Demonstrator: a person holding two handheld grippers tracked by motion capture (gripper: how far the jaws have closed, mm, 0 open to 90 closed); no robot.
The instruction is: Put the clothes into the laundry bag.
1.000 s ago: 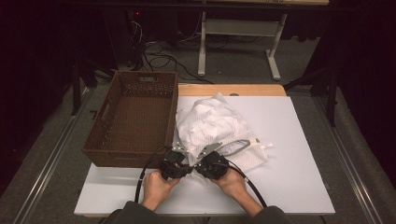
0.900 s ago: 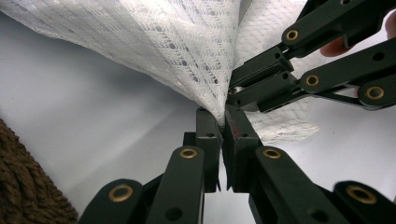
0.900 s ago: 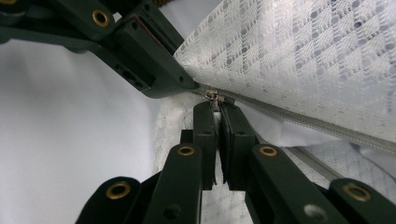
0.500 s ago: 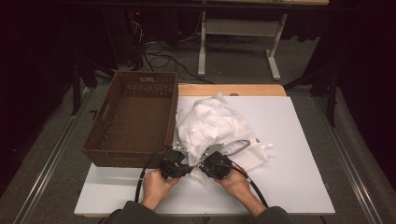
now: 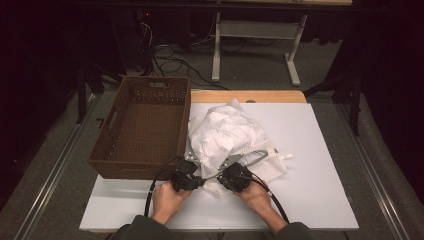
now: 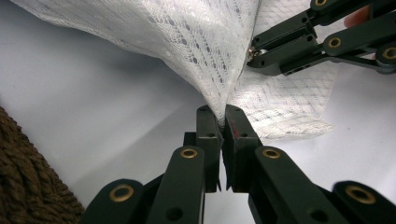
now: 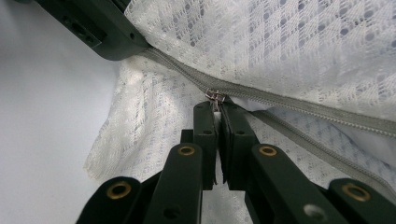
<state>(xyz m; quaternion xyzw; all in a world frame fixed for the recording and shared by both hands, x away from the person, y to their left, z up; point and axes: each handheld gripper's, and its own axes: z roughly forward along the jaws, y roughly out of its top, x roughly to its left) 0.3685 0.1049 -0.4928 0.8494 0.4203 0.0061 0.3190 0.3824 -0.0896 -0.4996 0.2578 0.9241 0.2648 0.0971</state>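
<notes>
the mesh laundry bag [image 5: 227, 137] beside the basket [image 5: 142, 125] looks soft and floppy; left hand-held gripper [image 6: 220, 114] pinches its fabric, right hand-held gripper [image 7: 216, 108] clamps the zipper pull [image 7: 215, 96].

Both forearms come in from the near edge, angled inward so the hands sit close together, each wrapped around the body of its tool. The left hand [image 5: 167, 199] holds the left claw [image 5: 200, 179], whose jaws point toward the right one; they are pressed together on a fold of the mesh bag [image 6: 205, 42]. The right hand [image 5: 256, 197] holds the right claw [image 5: 223, 169], jaws closed tight on the zipper pull [image 7: 215, 96]. The two claws' tips sit just beside each other, a black cable trailing back from each.
</notes>
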